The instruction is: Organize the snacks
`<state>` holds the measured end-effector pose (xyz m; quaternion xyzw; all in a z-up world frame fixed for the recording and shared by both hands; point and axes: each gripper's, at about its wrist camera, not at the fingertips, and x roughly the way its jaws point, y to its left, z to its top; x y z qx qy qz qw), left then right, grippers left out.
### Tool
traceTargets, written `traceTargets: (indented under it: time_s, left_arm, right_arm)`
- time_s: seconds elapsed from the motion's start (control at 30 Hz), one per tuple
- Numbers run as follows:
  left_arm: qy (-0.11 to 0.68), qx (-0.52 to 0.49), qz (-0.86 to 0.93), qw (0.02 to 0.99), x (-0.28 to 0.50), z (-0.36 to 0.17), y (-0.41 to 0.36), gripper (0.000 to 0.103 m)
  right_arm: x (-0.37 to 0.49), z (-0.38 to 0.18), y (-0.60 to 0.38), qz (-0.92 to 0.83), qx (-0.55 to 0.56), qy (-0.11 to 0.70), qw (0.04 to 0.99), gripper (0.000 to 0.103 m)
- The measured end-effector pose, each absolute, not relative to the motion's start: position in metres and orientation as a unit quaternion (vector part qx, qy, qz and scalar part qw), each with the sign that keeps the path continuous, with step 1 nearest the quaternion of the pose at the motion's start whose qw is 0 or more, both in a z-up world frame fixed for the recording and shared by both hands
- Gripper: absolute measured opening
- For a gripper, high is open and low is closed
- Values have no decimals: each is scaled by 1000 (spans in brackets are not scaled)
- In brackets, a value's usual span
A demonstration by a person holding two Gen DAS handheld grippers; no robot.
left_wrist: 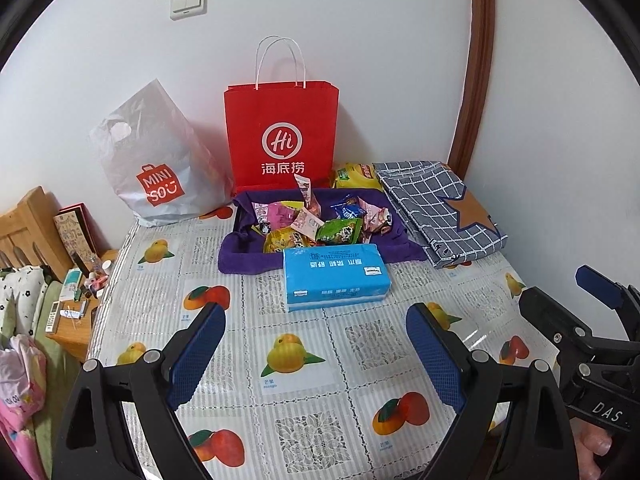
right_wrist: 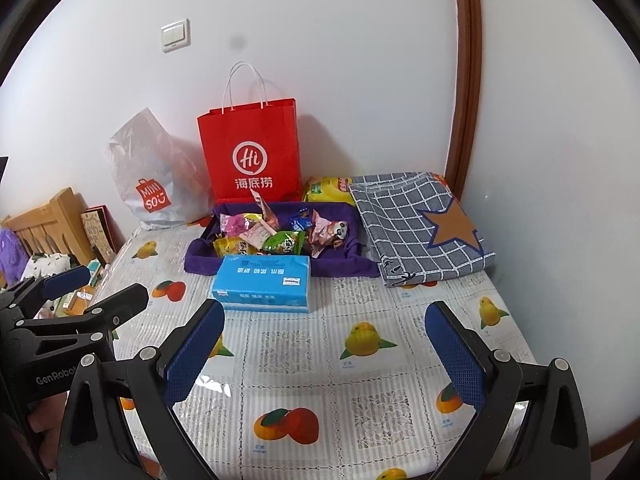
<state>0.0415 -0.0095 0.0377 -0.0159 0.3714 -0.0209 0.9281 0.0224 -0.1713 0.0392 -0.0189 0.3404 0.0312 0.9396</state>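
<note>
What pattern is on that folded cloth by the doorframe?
Grey with a white grid and a brown star, on the folded cloth; clearest in the right wrist view.

Table (left_wrist: 328,364) (fruit-print cover) bears bags (left_wrist: 280,132), purple tray (left_wrist: 248,256), tissues (left_wrist: 334,276), perhaps folded cloth (left_wrist: 436,212).

Ahead of the gaping right hand-held gripper (right_wrist: 325,354): blue tissue pack (right_wrist: 264,283), then purple tray (right_wrist: 280,266) heaped with snack packets (right_wrist: 280,232).

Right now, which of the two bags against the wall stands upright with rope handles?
The red paper bag, standing upright with white rope handles. The grey plastic Miniso bag to its left slumps and has only a cut-out grip.
</note>
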Motion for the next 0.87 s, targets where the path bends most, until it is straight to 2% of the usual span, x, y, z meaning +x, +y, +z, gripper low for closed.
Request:
traceTargets:
  time_s: [0.8, 0.87]
  left_arm:
    - [374, -14, -16, 927, 55, 30, -7, 92]
    - [362, -10, -19, 932, 56, 30, -6, 97]
  right_arm:
    - [33, 32, -170, 34, -21, 347, 937, 100]
    - [34, 30, -168, 37, -27, 343, 938, 100]
